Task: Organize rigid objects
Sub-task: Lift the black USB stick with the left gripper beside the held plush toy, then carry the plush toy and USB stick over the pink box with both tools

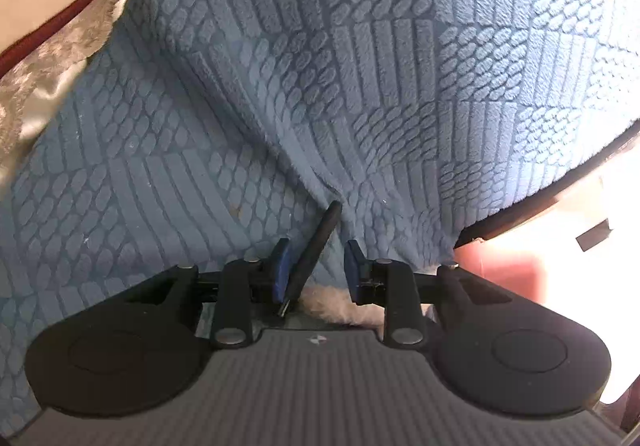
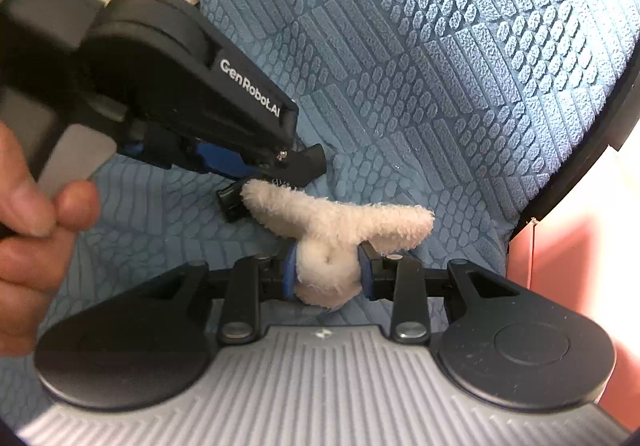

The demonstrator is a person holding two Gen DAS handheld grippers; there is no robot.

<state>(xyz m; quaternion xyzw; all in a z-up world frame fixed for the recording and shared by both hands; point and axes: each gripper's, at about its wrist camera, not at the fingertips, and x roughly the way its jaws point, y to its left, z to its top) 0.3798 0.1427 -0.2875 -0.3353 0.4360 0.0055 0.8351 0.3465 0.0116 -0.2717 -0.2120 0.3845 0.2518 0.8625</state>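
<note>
Right gripper [image 2: 326, 272] fingers clamped on fluffy cream plush toy [image 2: 332, 230], pads pressing both sides of its round part, long limbs sticking out left and right above. Left gripper [image 1: 314, 270] fingers apart, thin black flat piece [image 1: 310, 258] leaning between them against left pad, not pinched. In right wrist view, left gripper tip just above plush's left limb, small black clip [image 2: 229, 200] beside it. All over blue textured cushion [image 1: 280, 66], near its right edge. Hand [image 2: 28, 230] at left on gripper handle.

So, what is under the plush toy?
Under the plush toy lies the blue blanket. A black clip shows at its left end. What lies beneath the blanket is covered.
</note>
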